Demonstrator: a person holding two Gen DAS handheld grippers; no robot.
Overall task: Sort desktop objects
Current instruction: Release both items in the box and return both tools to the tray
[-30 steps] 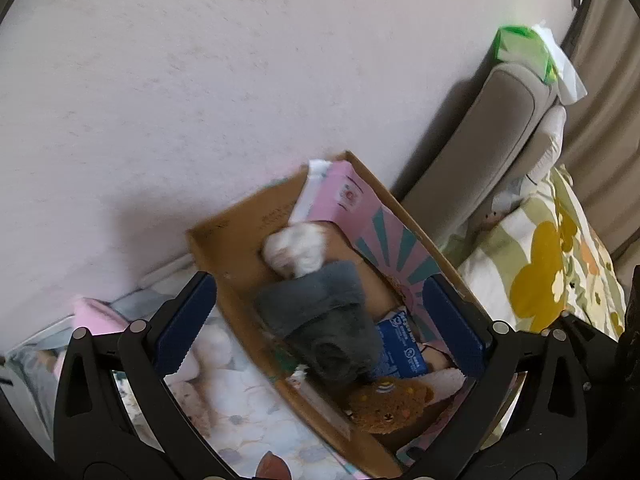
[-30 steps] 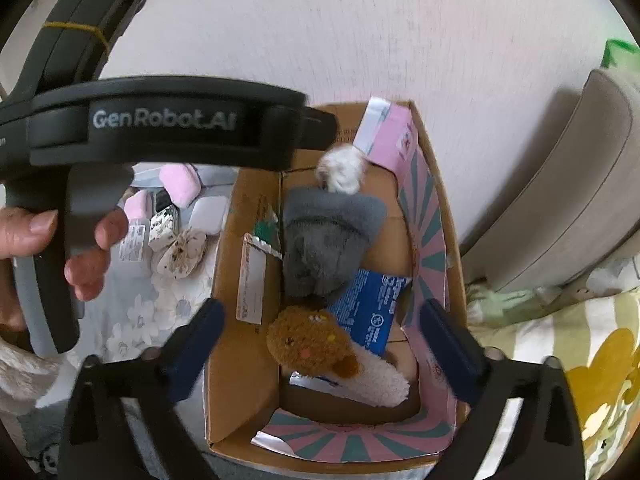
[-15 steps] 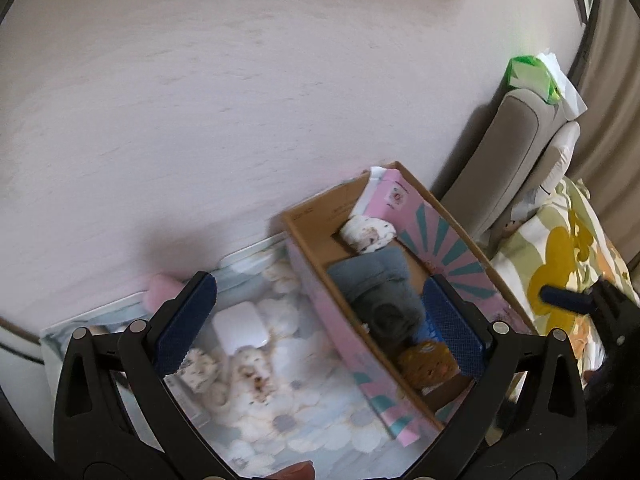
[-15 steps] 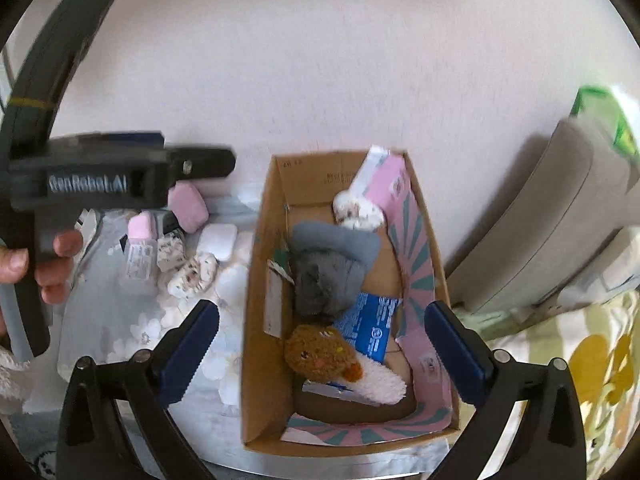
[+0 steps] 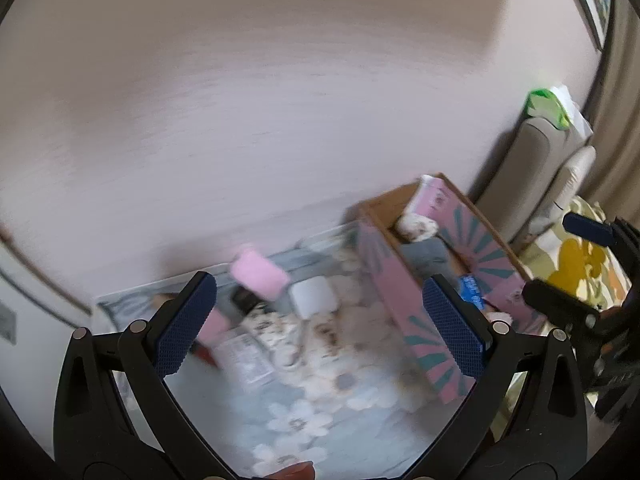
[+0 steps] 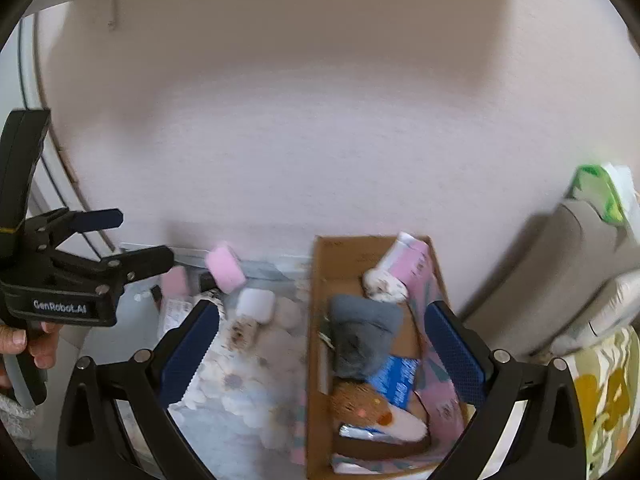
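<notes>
A cardboard box point(image 6: 320, 300) with pink flaps stands on the flowered desk mat point(image 5: 312, 408); it holds a grey cloth point(image 6: 362, 336), a blue packet point(image 6: 394, 374), a brown plush point(image 6: 358, 402) and a spotted white pouch point(image 6: 384, 286). Left of the box lie a pink block point(image 5: 258, 274), a white case point(image 5: 314, 298) and a small spotted pouch point(image 6: 242, 330). My left gripper point(image 5: 316, 328) is open and empty above the mat; it also shows in the right wrist view point(image 6: 138, 240). My right gripper point(image 6: 324, 360) is open and empty above the box.
A grey sofa arm point(image 6: 560, 272) with a green tissue pack point(image 6: 600, 196) stands right of the box, beside a yellow flowered cushion point(image 5: 576, 256). A plain wall point(image 5: 280, 120) runs behind the desk. Small pink items and a printed packet point(image 5: 244, 358) lie at the mat's left.
Both grippers have pulled back and up from the box. The left one has swung left over the mat. The views are blurred by motion.
</notes>
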